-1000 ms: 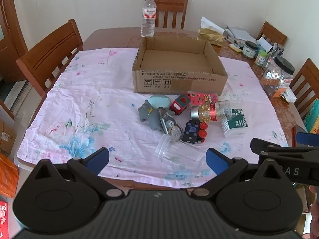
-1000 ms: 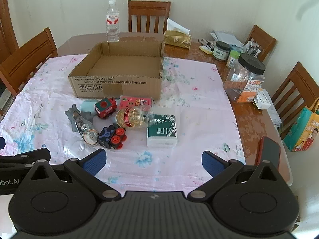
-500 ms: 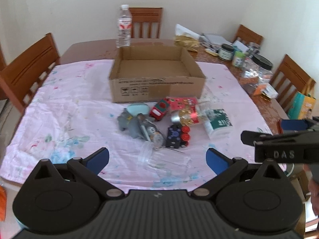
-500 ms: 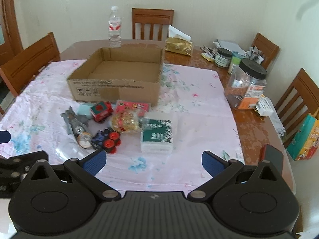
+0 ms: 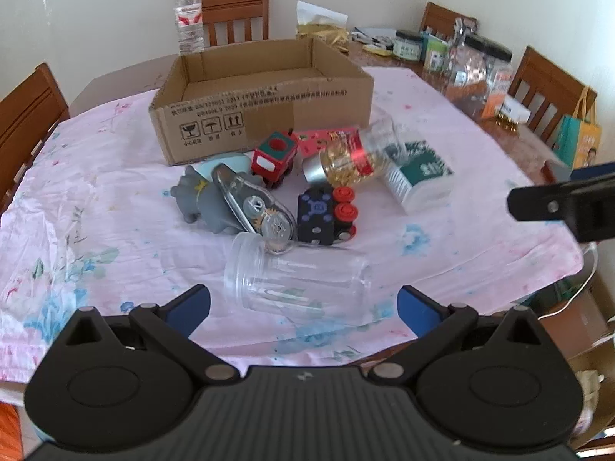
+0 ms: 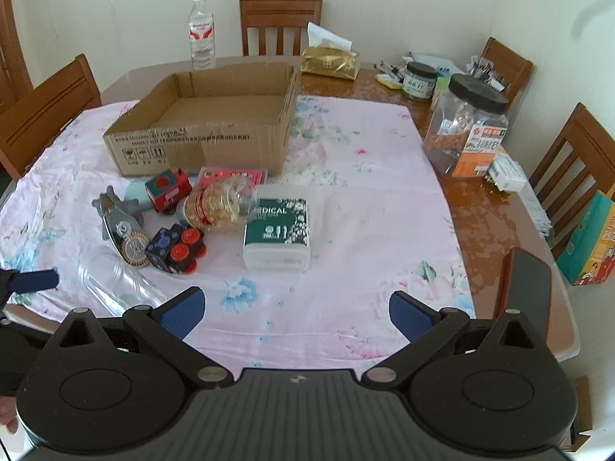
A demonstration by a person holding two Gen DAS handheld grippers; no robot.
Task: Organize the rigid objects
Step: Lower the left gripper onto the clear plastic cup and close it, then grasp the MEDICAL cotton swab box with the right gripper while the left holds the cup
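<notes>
- Left gripper (image 5: 303, 299): jaws spread wide, holding nothing, poised just near of the clear jar (image 5: 296, 280).
- Right gripper (image 6: 294, 309): jaws likewise released, over bare cloth near of the green-labelled box (image 6: 277, 228).
- Task items: a tight heap on the pink cloth (image 6: 365, 192), just near of the empty cardboard box (image 6: 207, 123).
- Hazard, clear jar: lies on its side near the tabletop's near edge; a glancing pinch would likely roll it off.
- Hazard, heap: the tape dispenser (image 5: 255, 207) rests against the jar mouth, with the black block with red buttons (image 5: 326, 211) and gold-filled jar (image 5: 353, 157) touching beside; lifting one may drag others.
- Hazard, arms: both grippers close; crossing risks a knock.
- Open room: cloth right of the heap and the box interior. Far right crowded by the large black-lidded jar (image 6: 469, 126).
</notes>
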